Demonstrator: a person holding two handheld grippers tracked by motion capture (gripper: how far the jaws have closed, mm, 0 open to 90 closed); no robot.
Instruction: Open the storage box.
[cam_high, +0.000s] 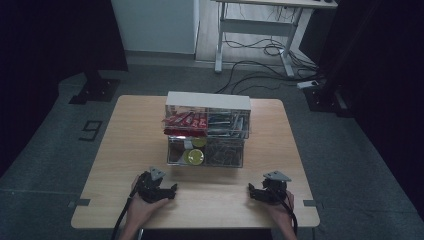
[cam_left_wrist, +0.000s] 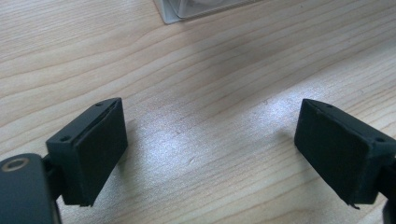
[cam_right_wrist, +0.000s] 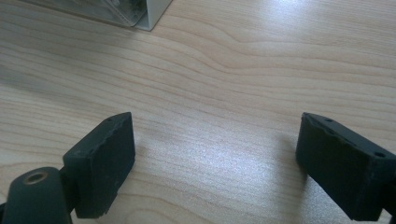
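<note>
Jaws wide on left gripper (cam_left_wrist: 210, 154) and right gripper (cam_right_wrist: 215, 163), clear organizer (cam_high: 207, 132) labels unreadable

Pale wood-grain table (cam_left_wrist: 196, 70) with a soft sheen, matt black rubbery pads (cam_left_wrist: 100, 154), clear glossy plastic organiser (cam_high: 207, 134)

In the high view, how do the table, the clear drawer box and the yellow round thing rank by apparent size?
1. table
2. clear drawer box
3. yellow round thing, inside the box's lower left drawer
</note>
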